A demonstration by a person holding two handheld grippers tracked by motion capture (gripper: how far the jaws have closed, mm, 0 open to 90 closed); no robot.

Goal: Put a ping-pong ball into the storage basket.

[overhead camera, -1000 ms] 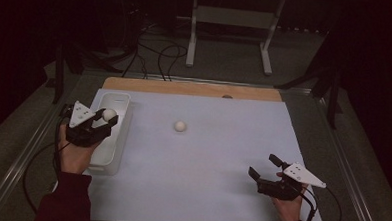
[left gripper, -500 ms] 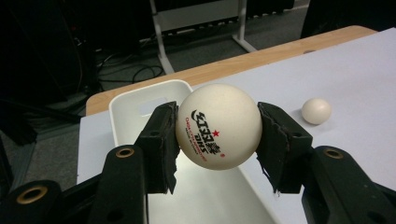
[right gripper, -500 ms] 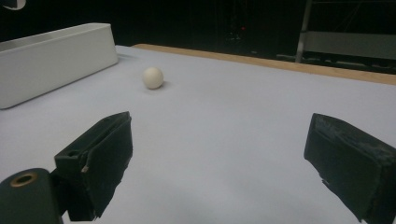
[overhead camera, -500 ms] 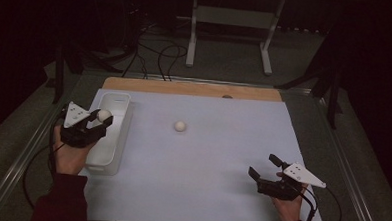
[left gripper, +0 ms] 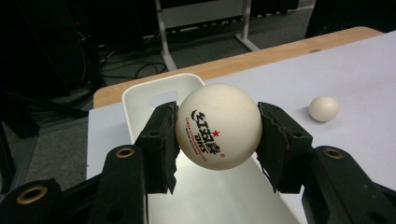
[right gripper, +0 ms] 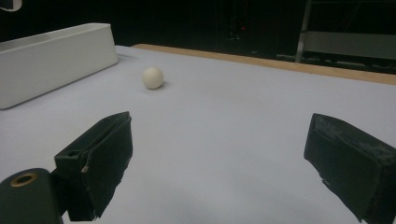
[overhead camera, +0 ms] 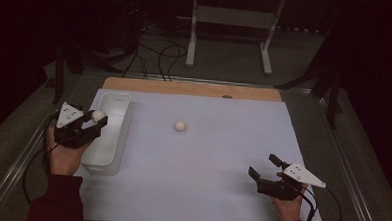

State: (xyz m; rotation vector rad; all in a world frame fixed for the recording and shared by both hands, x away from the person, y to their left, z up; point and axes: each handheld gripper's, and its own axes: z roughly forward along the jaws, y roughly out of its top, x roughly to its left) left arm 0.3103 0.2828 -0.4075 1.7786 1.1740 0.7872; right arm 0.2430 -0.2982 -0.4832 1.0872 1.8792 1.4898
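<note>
With the left gripper (left gripper: 217, 128) pinching a white ping-pong ball (left gripper: 218, 126) btwn its fingers (left gripper: 161, 140), right over the near end of the white bin (overhead camera: 114, 118), I'd say I'm at the drop step. Next move: spread the fingers w/ the ball above the bin floor, so it won't bounce out. Right gripper (right gripper: 224, 158) fingers spread, holding nothing, well short of the 2nd ball (right gripper: 153, 77) ahead on the tabletop (overhead camera: 217, 156).

We see a dark room: beyond the desk (overhead camera: 245, 91), a white metal stand (overhead camera: 231, 17) and cables (overhead camera: 156, 56) on grey floor (overhead camera: 296, 60).
</note>
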